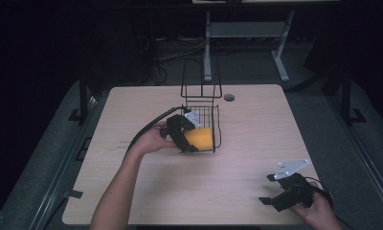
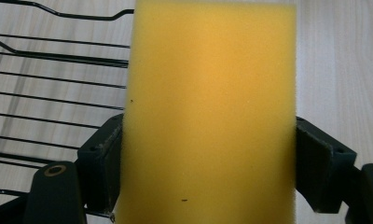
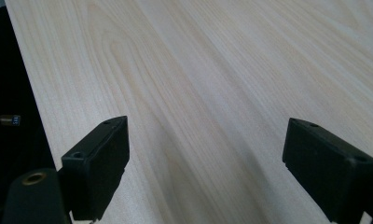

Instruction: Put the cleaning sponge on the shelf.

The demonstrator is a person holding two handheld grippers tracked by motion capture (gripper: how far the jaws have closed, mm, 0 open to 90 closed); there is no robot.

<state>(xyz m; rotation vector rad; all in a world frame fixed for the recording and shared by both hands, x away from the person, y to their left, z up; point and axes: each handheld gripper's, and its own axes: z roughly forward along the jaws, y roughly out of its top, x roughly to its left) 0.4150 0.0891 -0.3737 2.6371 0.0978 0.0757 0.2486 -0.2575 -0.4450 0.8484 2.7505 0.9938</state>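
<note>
A yellow sponge (image 1: 199, 139) sits inside the black wire basket (image 1: 217, 125) at the middle of the light wooden table. My left gripper (image 1: 187, 140) reaches into the basket from the left and is shut on the sponge. In the left gripper view the sponge (image 2: 208, 112) stands between both black jaws, with the basket wires (image 2: 54, 93) to its left. My right gripper (image 1: 268, 194) rests near the table's front right corner, held by a hand, open. In the right gripper view its jaws stand wide apart over bare wood (image 3: 208, 93).
The basket's tall wire handle (image 1: 201, 79) rises at its far side. A small round grommet (image 1: 229, 97) is set in the table near the back edge. Metal frame legs (image 1: 280, 57) and cables lie on the dark floor beyond the table.
</note>
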